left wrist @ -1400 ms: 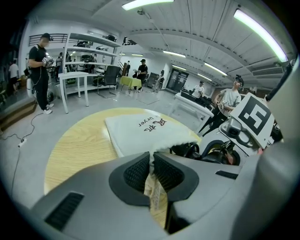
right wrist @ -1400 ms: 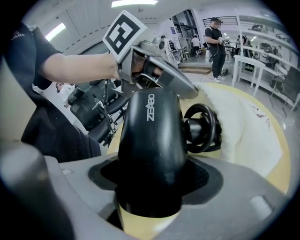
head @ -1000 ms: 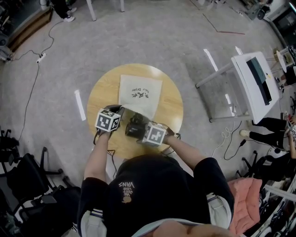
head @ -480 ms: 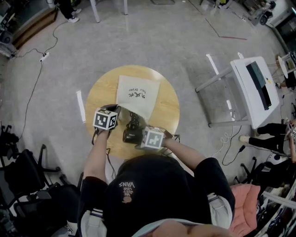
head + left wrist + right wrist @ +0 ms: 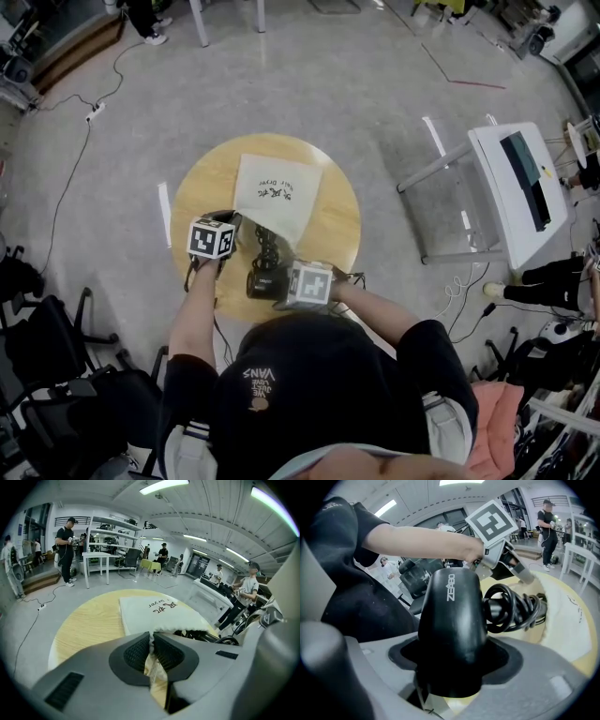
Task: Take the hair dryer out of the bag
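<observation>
A white cloth bag point(image 5: 275, 195) with dark lettering lies flat on the round wooden table point(image 5: 199, 187). My left gripper point(image 5: 225, 225) is shut on the bag's near hem point(image 5: 151, 641), pinching the cloth at the mouth. The black hair dryer point(image 5: 262, 281) is out of the bag's mouth, near the table's front edge, and my right gripper point(image 5: 277, 286) is shut on its body point(image 5: 450, 630). Its coiled black cord point(image 5: 513, 609) trails back toward the bag opening point(image 5: 541, 620).
A white desk with a dark screen point(image 5: 520, 173) stands to the right of the table. Black chairs point(image 5: 56, 375) crowd the lower left. A white strip point(image 5: 165, 214) lies on the floor beside the table, a cable point(image 5: 66, 169) farther left. People stand in the background point(image 5: 65, 545).
My right gripper has drawn the hair dryer back toward the table's front edge, farther from the bag, with the cord stretching out behind it. The left gripper keeps its hold on the hem.
</observation>
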Motion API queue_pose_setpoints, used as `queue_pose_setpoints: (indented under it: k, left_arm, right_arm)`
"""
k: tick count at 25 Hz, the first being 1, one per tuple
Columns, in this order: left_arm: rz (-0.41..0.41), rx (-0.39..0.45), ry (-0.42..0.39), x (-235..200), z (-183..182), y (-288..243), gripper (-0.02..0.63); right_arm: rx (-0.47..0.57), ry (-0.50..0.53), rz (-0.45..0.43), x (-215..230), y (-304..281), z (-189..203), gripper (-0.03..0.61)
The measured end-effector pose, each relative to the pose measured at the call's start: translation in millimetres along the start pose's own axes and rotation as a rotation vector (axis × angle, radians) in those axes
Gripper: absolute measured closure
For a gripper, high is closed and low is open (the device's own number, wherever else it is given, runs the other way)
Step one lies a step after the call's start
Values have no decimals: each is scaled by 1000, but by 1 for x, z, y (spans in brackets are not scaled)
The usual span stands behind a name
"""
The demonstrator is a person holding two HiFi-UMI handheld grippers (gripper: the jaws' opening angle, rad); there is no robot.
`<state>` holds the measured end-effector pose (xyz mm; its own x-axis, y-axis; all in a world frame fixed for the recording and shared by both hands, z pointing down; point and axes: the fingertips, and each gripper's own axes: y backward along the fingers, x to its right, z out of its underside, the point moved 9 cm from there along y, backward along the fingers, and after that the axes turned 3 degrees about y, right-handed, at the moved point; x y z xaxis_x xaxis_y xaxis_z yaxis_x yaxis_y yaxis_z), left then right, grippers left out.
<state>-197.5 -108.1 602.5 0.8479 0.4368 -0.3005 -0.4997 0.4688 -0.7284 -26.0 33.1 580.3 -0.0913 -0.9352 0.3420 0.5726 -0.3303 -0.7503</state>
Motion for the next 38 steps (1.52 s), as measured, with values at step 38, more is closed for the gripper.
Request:
queue_pose_setpoints:
  k: [38]
  left_arm:
    - [-89, 15, 22, -22, -57, -32, 575]
  right_arm:
    - [-36, 244, -66, 1, 27, 1, 225]
